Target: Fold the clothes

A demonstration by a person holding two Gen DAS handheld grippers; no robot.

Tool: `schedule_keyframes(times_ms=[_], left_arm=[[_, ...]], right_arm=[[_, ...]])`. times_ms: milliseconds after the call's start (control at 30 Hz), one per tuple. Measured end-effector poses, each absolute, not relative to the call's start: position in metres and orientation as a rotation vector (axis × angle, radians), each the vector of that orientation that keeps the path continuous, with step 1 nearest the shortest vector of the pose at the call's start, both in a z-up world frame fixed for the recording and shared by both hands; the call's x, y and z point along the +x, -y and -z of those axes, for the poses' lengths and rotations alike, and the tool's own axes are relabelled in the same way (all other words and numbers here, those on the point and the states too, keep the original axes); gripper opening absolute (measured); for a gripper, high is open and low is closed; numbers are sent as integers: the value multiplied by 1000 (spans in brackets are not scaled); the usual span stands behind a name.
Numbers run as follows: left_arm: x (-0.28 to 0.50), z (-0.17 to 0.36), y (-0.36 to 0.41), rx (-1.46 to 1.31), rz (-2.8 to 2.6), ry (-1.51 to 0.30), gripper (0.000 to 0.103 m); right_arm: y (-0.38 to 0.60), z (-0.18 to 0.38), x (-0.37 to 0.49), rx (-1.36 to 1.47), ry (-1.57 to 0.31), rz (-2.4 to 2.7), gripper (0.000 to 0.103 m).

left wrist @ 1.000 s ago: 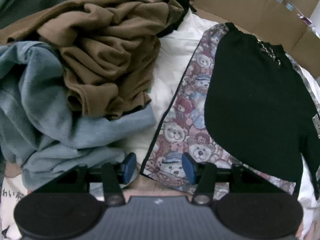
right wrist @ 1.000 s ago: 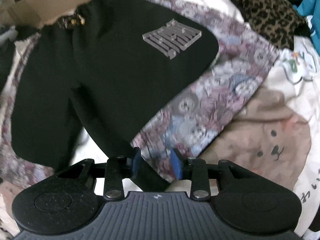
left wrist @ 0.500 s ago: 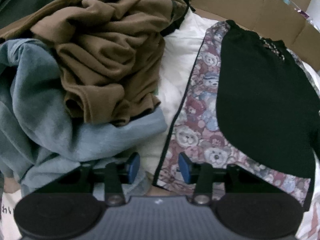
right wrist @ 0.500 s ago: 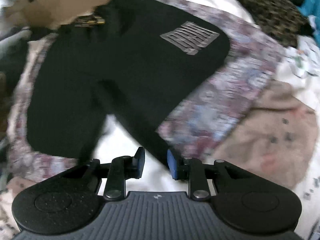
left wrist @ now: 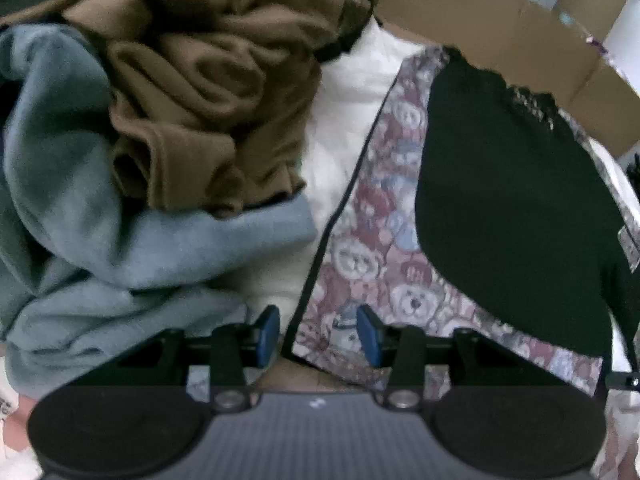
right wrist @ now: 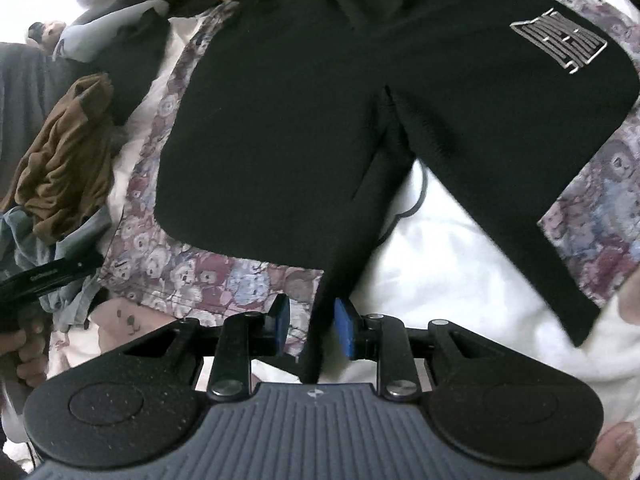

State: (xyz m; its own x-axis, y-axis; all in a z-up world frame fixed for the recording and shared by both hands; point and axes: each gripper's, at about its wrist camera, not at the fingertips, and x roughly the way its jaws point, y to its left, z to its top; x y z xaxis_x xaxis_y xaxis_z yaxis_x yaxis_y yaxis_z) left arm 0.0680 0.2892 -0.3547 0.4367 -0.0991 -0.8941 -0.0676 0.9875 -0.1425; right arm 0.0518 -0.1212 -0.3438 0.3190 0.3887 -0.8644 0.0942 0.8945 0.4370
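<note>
A: Black shorts lie flat on the teddy-bear print cloth; their far leg with its grey patch runs toward the frame edge.

B: And beside them?

A: Brown garment heaped on blue-grey fleece, both cropped at the left; cardboard behind.

B: Grippers?

A: Right gripper: jaws part open around a black strip of the shorts; pad contact cannot be told. Left gripper: jaws part open over the print cloth's dark-edged corner, gripping nothing.
</note>
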Motion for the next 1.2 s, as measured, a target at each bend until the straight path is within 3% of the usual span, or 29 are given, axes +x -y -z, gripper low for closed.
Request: schedule_keyframes(times_ms=[133, 167, 200, 233, 267, 333, 533, 733, 833, 1200], left_arm=[[72, 368, -289, -179, 25, -1161, 44], [72, 370, -288, -173, 24, -1171, 38], [72, 372, -287, -163, 18, -1181, 29], [72, 373, -287, -157, 10, -1183, 12], [72, 373, -288, -155, 4, -1183, 9], [70, 366, -290, -157, 3, -1161, 7], [65, 365, -294, -154, -21, -1175, 7], [66, 365, -294, -183, -15, -1179, 23], [70, 370, -293, -172, 2, -1178, 28], [70, 386, -304, -211, 64, -1175, 31]], right_arm=[[123, 355, 50, 442, -1290, -160, 32], [124, 358, 50, 453, -1298, -159, 32], [125, 360, 49, 456, -1306, -163, 27], [126, 361, 48, 456, -1311, -170, 19], [127, 362, 46, 458, -1314, -182, 2], [128, 363, 43, 462, -1319, -206, 0], [122, 366, 42, 417, -1345, -248, 0], [122, 367, 49, 432, -1375, -215, 2], [123, 367, 52, 460, -1368, -208, 11], [125, 380, 48, 525, -1376, -163, 13]])
